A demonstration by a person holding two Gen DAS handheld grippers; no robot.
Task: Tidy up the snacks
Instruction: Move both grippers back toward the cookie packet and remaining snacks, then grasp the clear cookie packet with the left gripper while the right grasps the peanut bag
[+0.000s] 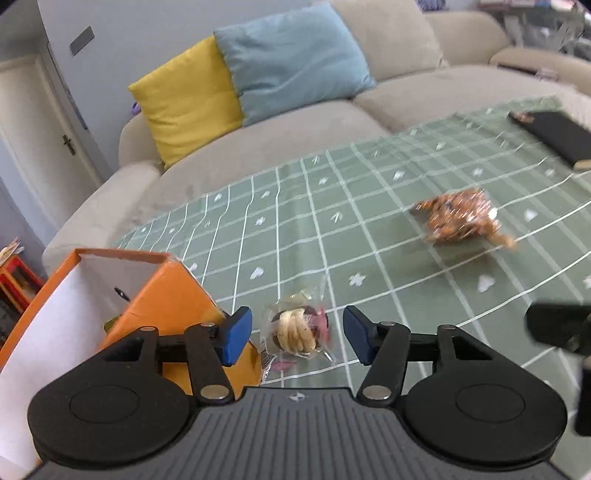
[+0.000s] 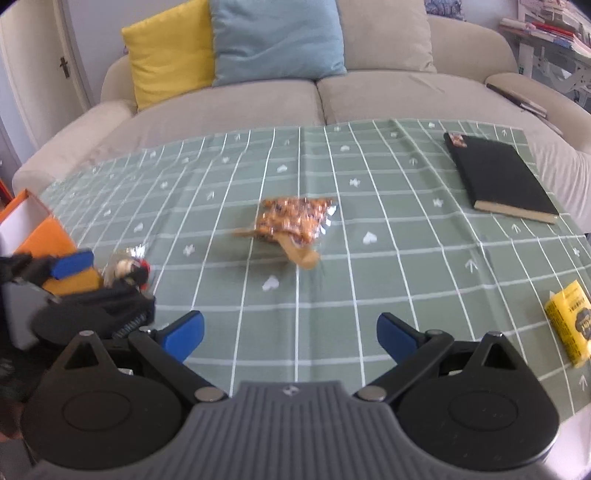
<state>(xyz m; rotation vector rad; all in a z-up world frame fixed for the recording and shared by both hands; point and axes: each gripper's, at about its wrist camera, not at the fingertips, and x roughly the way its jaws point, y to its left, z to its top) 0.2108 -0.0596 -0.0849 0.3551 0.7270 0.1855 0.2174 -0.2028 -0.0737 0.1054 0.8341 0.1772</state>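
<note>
My left gripper (image 1: 297, 334) is open, its blue pads on either side of a clear-wrapped round snack (image 1: 295, 330) lying on the green checked tablecloth (image 1: 295, 221), next to an orange box (image 1: 162, 295) at its left. The same snack (image 2: 127, 271) and box (image 2: 44, 236) show in the right wrist view, with the left gripper (image 2: 74, 280) over them. An orange foil snack bag (image 1: 461, 221) lies further out; in the right wrist view it (image 2: 295, 221) is ahead of my right gripper (image 2: 290, 332), which is open and empty above the cloth. A yellow packet (image 2: 570, 323) lies at the right.
A black book (image 2: 498, 177) lies at the table's far right. A beige sofa (image 2: 258, 107) with a yellow cushion (image 2: 170, 48) and a blue cushion (image 2: 277, 37) stands behind the table. A cluttered shelf (image 2: 554, 33) is at the far right.
</note>
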